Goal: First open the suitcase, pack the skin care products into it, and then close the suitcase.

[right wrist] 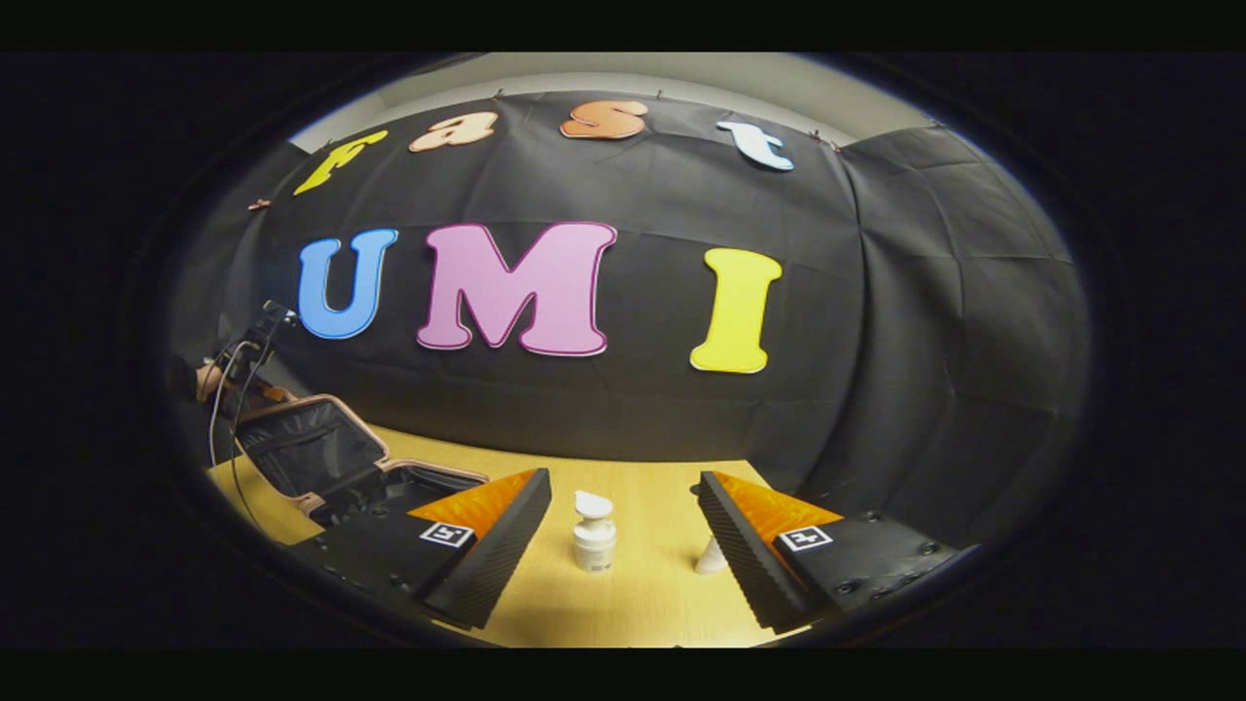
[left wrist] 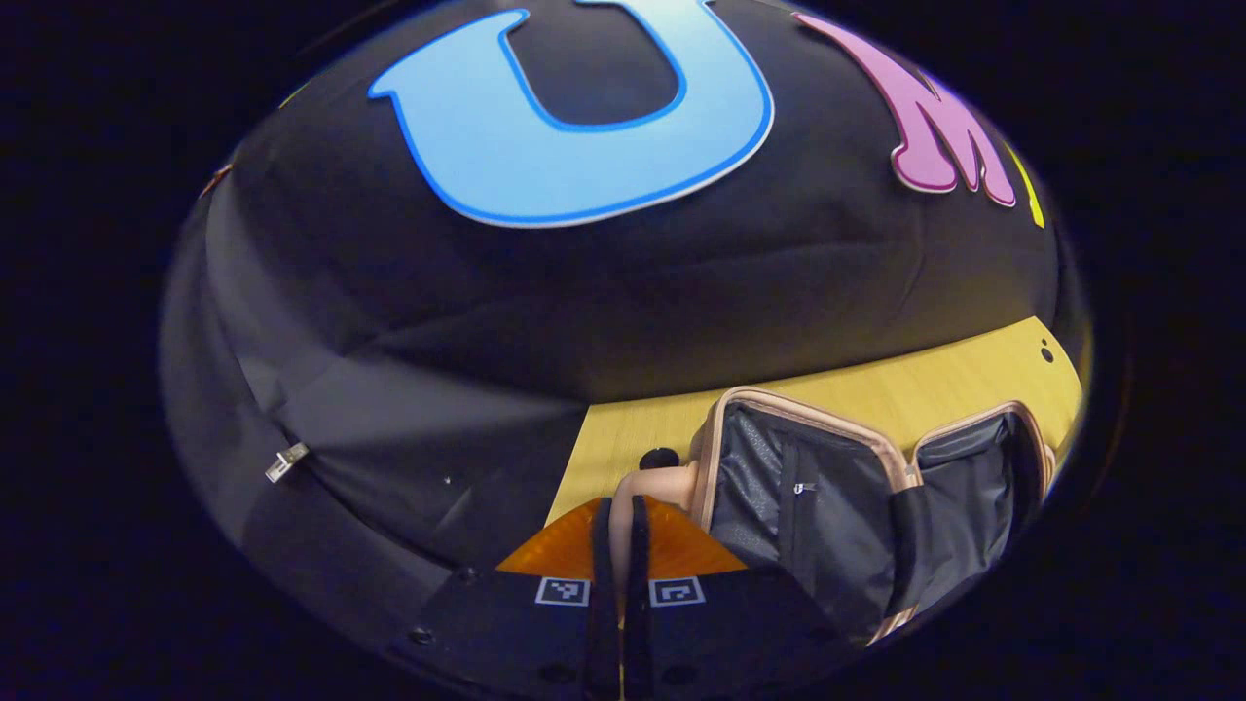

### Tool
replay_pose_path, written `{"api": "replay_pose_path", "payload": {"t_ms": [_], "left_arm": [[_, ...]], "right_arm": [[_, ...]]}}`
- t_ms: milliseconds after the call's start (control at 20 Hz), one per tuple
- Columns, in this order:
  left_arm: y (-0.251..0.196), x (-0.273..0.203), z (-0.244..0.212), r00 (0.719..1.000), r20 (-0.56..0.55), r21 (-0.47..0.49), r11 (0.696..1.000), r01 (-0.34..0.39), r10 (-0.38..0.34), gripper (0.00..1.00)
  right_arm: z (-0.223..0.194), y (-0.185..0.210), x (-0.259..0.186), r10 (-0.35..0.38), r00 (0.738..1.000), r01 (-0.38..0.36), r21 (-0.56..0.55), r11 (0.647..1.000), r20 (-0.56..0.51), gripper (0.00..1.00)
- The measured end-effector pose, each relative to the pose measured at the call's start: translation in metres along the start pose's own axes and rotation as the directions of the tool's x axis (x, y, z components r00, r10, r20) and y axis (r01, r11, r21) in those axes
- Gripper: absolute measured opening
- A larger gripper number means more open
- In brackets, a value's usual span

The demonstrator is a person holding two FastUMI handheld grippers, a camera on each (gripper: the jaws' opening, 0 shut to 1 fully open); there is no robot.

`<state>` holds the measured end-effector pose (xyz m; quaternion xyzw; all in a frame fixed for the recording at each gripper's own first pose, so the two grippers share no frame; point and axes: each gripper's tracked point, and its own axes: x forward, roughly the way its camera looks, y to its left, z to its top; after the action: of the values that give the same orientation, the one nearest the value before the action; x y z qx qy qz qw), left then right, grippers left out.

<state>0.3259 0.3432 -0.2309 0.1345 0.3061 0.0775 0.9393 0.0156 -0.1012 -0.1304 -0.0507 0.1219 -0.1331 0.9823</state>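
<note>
In the left gripper view, the left gripper (left wrist: pixel 620 545) sat at the bottom centre, its fingers pressed together on a pinkish edge of the suitcase (left wrist: pixel 827 497). The case lay open at lower right of the frame on the table (left wrist: pixel 934 389), dark lining showing in both halves.

In the right gripper view, the right gripper (right wrist: pixel 623 545) was at the bottom with its fingers spread wide apart, holding nothing. Between them on the table stood a white pump bottle (right wrist: pixel 593 533); a small white tube (right wrist: pixel 711 557) stood just beside the right-hand finger. The open suitcase appeared at lower left of that frame, with a hand (right wrist: pixel 207 380) beyond it.
</note>
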Motion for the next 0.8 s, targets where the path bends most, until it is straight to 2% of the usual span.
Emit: {"api": "replay_pose_path", "payload": {"t_ms": [250,400,500,550,600,650,750,800], "left_arm": [[-0.002,0.052,-0.068,0.997,-0.075,-0.114,0.993,0.024,-0.033,0.07],[0.000,0.065,-0.087,0.993,-0.109,-0.111,0.993,0.026,-0.038,0.08],[0.011,0.064,-0.091,0.992,-0.122,-0.091,0.996,-0.024,0.013,0.11],[0.023,0.060,-0.091,0.990,-0.131,-0.073,0.995,-0.063,0.053,0.27],[0.035,0.054,-0.091,0.990,-0.119,-0.074,0.993,-0.088,0.079,0.33],[0.046,0.044,-0.086,0.988,-0.101,-0.088,0.988,-0.124,0.115,0.35],[0.058,0.019,-0.074,0.987,-0.035,-0.140,0.977,-0.162,0.159,0.78],[0.055,-0.008,-0.057,0.986,0.028,-0.170,0.973,-0.155,0.162,1.00]], "right_arm": [[-0.013,0.021,0.013,0.006,1.000,-0.006,-0.005,1.000,0.022,0.97],[-0.021,0.021,0.014,-0.001,1.000,0.001,-0.017,1.000,0.026,0.97],[-0.026,0.020,0.016,-0.006,1.000,0.006,-0.020,1.000,0.020,0.97],[-0.026,0.019,0.016,-0.007,1.000,0.008,-0.019,1.000,0.020,0.97],[-0.026,0.017,0.015,-0.009,1.000,0.009,-0.016,1.000,0.023,0.97],[-0.025,0.015,0.015,-0.010,1.000,0.011,-0.012,1.000,0.027,0.97],[-0.019,0.010,0.015,-0.015,0.999,0.016,-0.013,1.000,0.047,0.97],[-0.018,0.006,0.014,-0.018,0.998,0.019,-0.016,1.000,0.055,0.95]]}}
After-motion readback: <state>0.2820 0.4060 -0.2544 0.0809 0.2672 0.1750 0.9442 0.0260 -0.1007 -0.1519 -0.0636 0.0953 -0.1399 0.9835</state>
